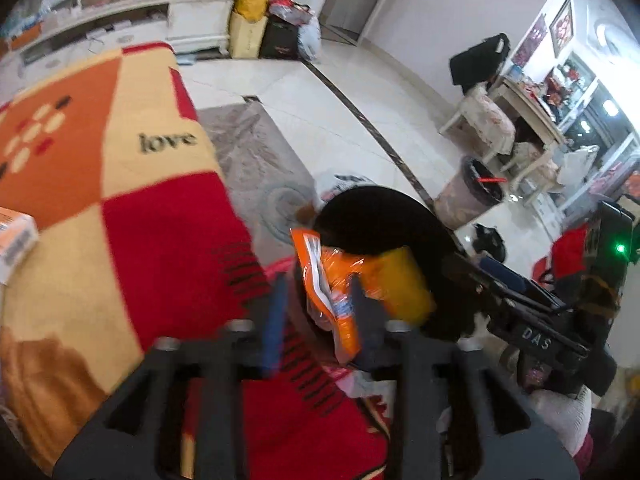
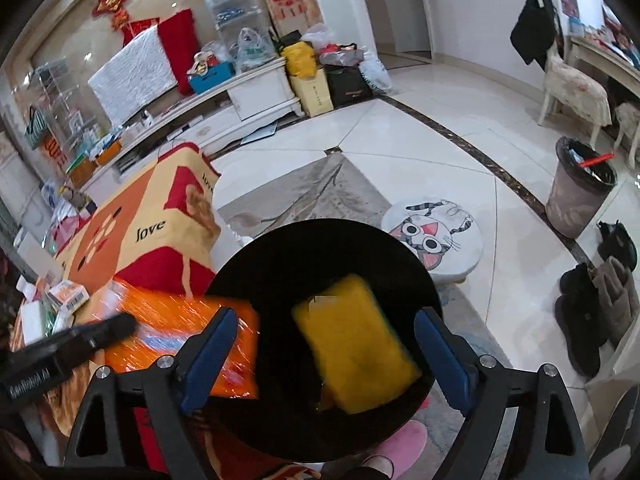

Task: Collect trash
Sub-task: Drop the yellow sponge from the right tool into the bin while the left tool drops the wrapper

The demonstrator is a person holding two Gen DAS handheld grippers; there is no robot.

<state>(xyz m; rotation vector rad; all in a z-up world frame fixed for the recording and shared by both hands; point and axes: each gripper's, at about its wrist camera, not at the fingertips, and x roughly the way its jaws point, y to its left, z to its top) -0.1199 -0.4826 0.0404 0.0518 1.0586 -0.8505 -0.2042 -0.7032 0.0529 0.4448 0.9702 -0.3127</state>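
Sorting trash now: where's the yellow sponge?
The yellow sponge is in the right wrist view, inside the black bin, right of the orange wrapper.

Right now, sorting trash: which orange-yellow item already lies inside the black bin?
The plain yellow sponge-like pad; the shiny orange plastic wrapper is at the rim.

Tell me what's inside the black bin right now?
A yellow sponge-like pad lies in the black bin. An orange wrapper hangs over its rim, only partly in. Anything beneath the pad is covered.

Red-orange "love" cloth-covered table [image 2: 132, 240] with small boxes [image 2: 70, 296] at one end
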